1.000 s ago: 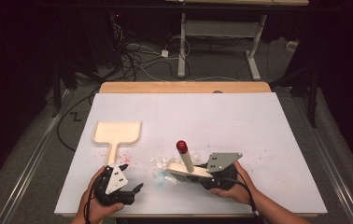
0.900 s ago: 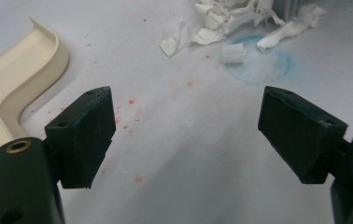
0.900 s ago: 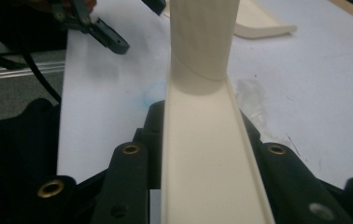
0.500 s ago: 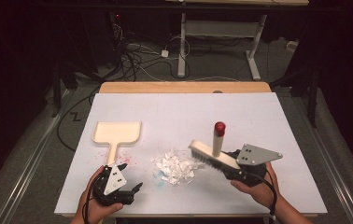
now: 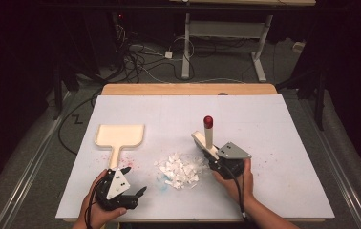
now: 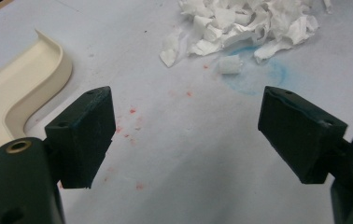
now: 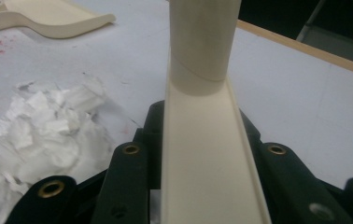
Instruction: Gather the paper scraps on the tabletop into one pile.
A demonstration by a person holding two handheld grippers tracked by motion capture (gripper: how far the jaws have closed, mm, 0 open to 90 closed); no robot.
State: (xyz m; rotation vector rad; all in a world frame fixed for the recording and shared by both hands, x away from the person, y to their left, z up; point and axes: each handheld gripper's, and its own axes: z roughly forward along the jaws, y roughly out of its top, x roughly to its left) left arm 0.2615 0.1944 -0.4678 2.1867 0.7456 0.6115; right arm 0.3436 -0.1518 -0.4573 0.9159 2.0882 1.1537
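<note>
A cream brush (image 5: 206,140) with a red-tipped handle stands nearly upright at the right edge of a pile of white paper scraps (image 5: 178,168). My right gripper (image 5: 213,162) is shut on the brush's head (image 7: 202,140), low over the table, with the scraps (image 7: 44,135) to its left. A cream dustpan (image 5: 120,135) lies flat left of the pile, handle toward the near edge. My left gripper (image 5: 134,180) rests open just below that handle. Between its wide jaws (image 6: 188,135) is bare table, with the dustpan (image 6: 20,88) at the left and the scraps (image 6: 244,23) ahead.
The white table sheet (image 5: 274,143) carries red specks near the dustpan handle and a faint blue stain (image 6: 258,77) by the pile. A wooden strip (image 5: 188,89) borders the far edge. Cables and desk legs lie on the dark floor beyond.
The right gripper swung the brush up and out to the right, then brought it back left and down to the pile's right edge. The left gripper has stayed put.
</note>
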